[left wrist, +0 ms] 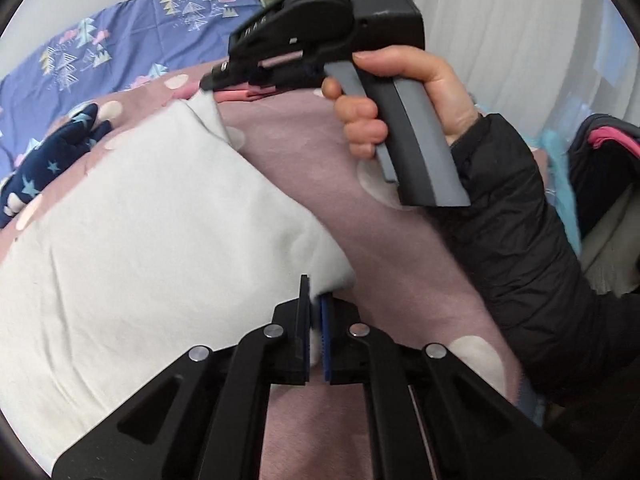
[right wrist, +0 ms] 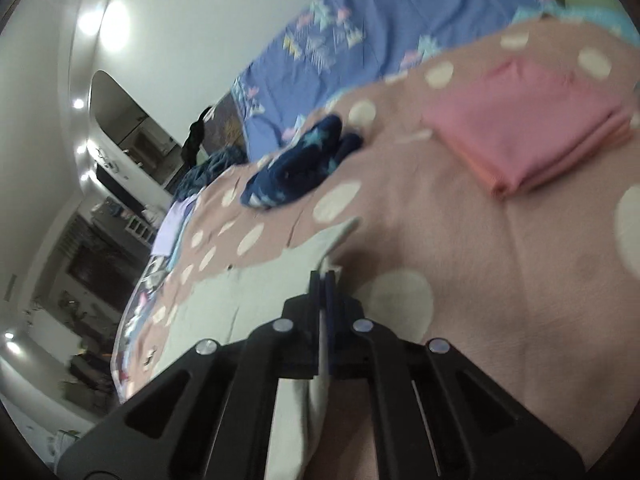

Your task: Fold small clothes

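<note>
Left tool is clamped on a corner of the white garment; cloth is seen pinched between the two pads. Right tool is likewise closed on an edge of the same garment, with a thin fold of white fabric caught between its pads (frame is blurred, but the cloth in the gap is clear).

From the left wrist view the right tool is seen across the garment, held in a hand with a black sleeve. Its tip sits at the garment's far corner, where the white cloth is pulled up into a peak.

The garment is spread on the pink dotted blanket covering the bed, stretched between the two tools. Most of it lies flat toward the bed's left side as seen from the left wrist.

A navy star-print piece lies crumpled on the blanket beyond the garment, near the blue sheet. A folded pink piece is placed on the blanket toward the far right, well apart from the white garment and from the navy one.
</note>
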Demonstrator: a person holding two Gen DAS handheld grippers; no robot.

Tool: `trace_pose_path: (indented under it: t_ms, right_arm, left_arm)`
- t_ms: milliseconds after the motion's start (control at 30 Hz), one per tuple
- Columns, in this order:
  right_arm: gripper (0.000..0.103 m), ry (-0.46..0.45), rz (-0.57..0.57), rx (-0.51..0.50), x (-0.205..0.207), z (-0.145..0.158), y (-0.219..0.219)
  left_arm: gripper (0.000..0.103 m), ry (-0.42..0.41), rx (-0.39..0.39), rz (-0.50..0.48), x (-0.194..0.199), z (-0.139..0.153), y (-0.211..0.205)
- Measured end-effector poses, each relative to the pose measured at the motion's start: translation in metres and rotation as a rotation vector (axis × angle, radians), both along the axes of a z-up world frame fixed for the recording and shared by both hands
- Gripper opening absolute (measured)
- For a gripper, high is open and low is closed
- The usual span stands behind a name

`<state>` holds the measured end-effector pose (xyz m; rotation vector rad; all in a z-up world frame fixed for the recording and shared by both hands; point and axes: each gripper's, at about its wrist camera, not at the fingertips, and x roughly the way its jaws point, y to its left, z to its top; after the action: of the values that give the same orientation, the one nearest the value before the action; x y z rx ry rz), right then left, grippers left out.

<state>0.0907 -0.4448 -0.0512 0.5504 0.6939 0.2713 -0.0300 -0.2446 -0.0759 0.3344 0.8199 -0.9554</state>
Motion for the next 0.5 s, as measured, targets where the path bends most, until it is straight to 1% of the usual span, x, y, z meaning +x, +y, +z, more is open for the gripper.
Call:
trace_pose_path:
  t_ms: [67, 100, 133, 200, 233, 300, 333, 367, 433, 467, 500]
  right_arm:
    - [0.001, 0.042, -0.01, -0.015, 0.008, -0.012, 0.0]
    - [0.001, 0.079, -0.025, -0.004, 0.013, -0.022, -0.004]
    - [0.001, 0.096, -0.032, 0.011, 0.016, -0.028, -0.008]
    - [0.001, 0.102, -0.04, 0.04, 0.019, -0.033, -0.014]
    - [0.001, 0.1, -0.047, 0.039, 0.019, -0.033, -0.015]
    - [0.0, 0.1, -0.116, -0.034, 0.016, -0.03, -0.018]
    - [0.0, 0.105, -0.114, -0.021, 0.015, -0.031, -0.021]
    - [0.0, 0.122, -0.087, 0.038, 0.016, -0.034, -0.027]
    - [0.004, 0.149, -0.029, 0.119, 0.017, -0.043, -0.033]
    - [0.007, 0.157, -0.009, 0.128, 0.019, -0.047, -0.032]
    - [0.015, 0.176, -0.002, 0.127, 0.023, -0.052, -0.029]
  left_arm:
    - [0.003, 0.013, 0.008, -0.006, 0.001, -0.004, -0.001]
    - [0.003, 0.021, 0.008, -0.006, 0.002, -0.005, -0.001]
    - [0.003, 0.031, 0.004, -0.005, 0.003, -0.006, -0.001]
    - [0.003, 0.039, -0.008, -0.006, 0.004, -0.005, 0.0]
    - [0.003, 0.035, -0.007, -0.01, 0.005, -0.006, 0.0]
    - [0.003, 0.028, 0.004, -0.02, 0.003, -0.007, -0.003]
    - [0.003, 0.025, 0.006, -0.022, 0.001, -0.009, -0.002]
    - [0.003, 0.023, 0.008, -0.023, 0.001, -0.01, -0.003]
    - [0.003, 0.023, 0.007, -0.023, 0.001, -0.012, -0.003]
    - [0.003, 0.024, 0.008, -0.024, 0.0, -0.013, -0.002]
    - [0.003, 0.026, 0.009, -0.025, 0.0, -0.013, -0.001]
